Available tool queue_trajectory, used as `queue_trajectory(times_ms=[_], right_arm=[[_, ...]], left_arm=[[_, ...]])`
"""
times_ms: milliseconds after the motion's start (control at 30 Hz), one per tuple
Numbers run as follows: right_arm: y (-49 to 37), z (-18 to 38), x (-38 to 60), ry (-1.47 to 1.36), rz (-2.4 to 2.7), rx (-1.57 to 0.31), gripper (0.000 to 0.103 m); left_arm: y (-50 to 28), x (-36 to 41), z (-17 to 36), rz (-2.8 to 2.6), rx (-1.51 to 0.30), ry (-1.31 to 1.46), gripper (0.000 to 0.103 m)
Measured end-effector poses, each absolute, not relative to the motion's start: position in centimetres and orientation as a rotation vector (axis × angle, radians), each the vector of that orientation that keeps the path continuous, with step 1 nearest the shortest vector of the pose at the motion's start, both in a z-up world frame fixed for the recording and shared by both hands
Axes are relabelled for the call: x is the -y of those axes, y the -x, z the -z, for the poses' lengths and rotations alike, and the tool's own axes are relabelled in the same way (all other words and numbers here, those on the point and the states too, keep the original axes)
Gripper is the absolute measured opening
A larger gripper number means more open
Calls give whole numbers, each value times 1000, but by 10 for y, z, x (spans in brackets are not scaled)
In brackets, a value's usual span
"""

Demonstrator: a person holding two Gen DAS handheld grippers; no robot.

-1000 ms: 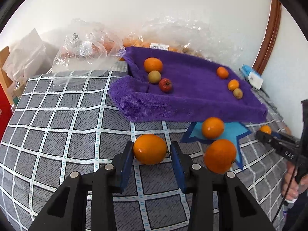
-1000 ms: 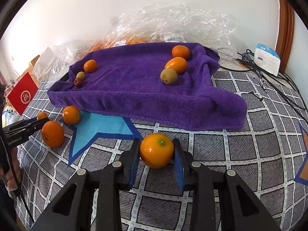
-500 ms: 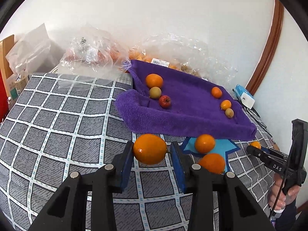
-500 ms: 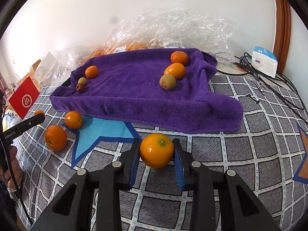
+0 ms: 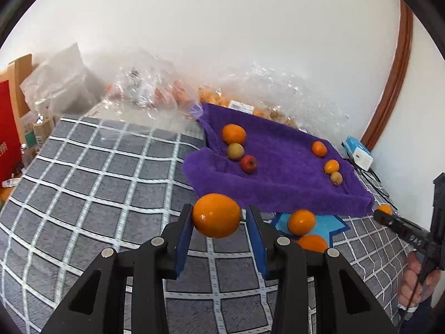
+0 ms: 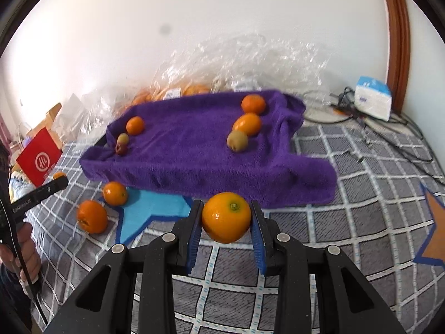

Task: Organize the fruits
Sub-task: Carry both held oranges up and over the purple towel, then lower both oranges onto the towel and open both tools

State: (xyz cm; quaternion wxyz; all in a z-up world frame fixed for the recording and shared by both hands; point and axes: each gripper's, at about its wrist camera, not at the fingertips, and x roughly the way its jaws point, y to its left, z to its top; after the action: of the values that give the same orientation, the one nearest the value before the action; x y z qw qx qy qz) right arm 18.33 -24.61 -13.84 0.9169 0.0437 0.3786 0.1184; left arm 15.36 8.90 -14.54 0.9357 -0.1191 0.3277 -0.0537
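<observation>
Oranges [image 5: 216, 215] [image 6: 226, 217] clenched in left gripper [image 5: 219, 222] and right gripper [image 6: 225, 224]; bagged fruit [image 5: 172, 94] behind towel [image 5: 283, 181] indistinct

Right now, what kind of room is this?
Probably a home bedroom: a grid-patterned bedspread covers the surface, clear plastic bags pile against the white wall, and a wooden door frame stands beside it.

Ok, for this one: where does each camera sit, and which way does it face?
Left wrist: on the left gripper, looking down its fingers at the orange it grips and the purple towel; the right gripper and hand show at right.
Right wrist: on the right gripper, facing its own orange and the towel; the left gripper and hand show at left.
Shared: towel with six fruits, two loose oranges before it.
</observation>
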Motion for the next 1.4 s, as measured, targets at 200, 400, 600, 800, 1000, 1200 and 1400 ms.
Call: queue_trajectory(times_ms=[200,400,600,800,1000,1200,1400], right_arm=[[-193,105,243,-42,-207,-744,33],[-221,77,250,-111,-193,-691,33],[-263,74,248,-123,-196,-705,33],[-286,117,245,-111,-193,-806,33],[-286,135,245,-67,-197,-868,33],[-293,154,240,-28,-207,-929,33],[-295,158,246,-65,-215,-938,33]], left_arm=[[-151,-97,117,73,-647,248,37],[-173,-91,81,72,-600,244,37],[-214,-73,75,85,-596,264,37],[-247,-55,111,66,-690,263,37],[-255,-48,134,70,-765,236,37],[-258,-48,141,34,-803,227,37],[-261,-44,148,22,-834,200,37]])
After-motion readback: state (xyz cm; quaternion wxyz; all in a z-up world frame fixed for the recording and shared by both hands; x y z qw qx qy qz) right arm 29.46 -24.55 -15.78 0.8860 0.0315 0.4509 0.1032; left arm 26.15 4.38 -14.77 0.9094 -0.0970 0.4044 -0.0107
